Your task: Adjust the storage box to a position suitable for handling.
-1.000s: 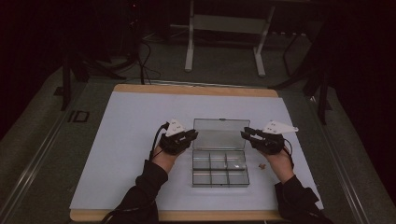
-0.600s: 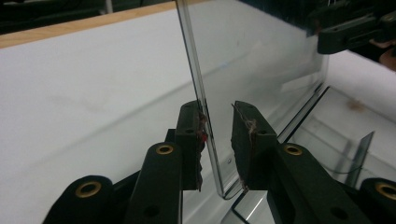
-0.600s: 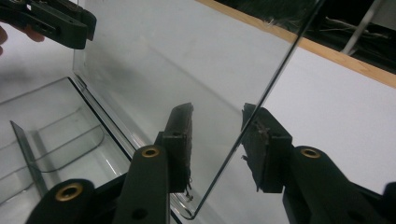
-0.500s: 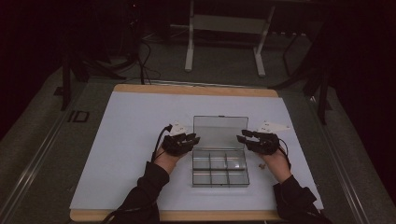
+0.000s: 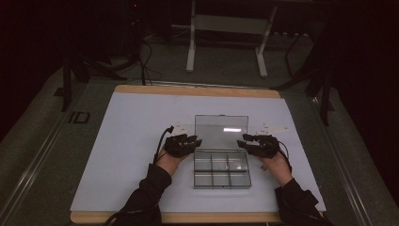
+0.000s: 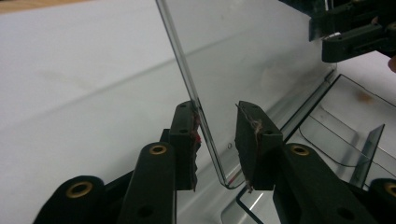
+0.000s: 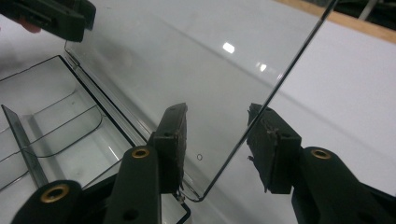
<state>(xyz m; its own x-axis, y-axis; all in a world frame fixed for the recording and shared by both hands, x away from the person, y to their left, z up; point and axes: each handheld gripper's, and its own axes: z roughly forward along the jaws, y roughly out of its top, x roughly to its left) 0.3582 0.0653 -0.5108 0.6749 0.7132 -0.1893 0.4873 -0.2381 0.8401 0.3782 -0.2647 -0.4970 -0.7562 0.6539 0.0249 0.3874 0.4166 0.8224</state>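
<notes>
A clear plastic compartment box (image 5: pixel 222 175) lies on the white mat, its lid (image 5: pixel 221 132) standing nearly upright at the far side. My left gripper (image 5: pixel 196 141) is at the lid's left edge. In the left gripper view the lid (image 6: pixel 252 56) edge runs between the jaws of my left gripper (image 6: pixel 217 112), close to the left pad (image 6: pixel 187 135) with a gap on the other side. My right gripper (image 5: pixel 242 141) straddles the right edge. There the lid (image 7: pixel 196 60) edge passes between my right gripper's (image 7: pixel 217 112) jaws, near the right pad (image 7: pixel 268 140). Both pairs of jaws have just been opening.
The white mat (image 5: pixel 136 141) covers a wooden table (image 5: pixel 197 90). The box's compartments (image 7: pixel 51 130) are divided by thin clear walls. Each gripper's view shows the other gripper (image 6: pixel 355 32) (image 7: pixel 51 16) at the lid's far edge. A desk frame (image 5: pixel 226 42) stands beyond the table.
The jaws of both grippers have spread apart around the lid's edges. Both hands have stayed almost in place, and the lid still stands upright.
</notes>
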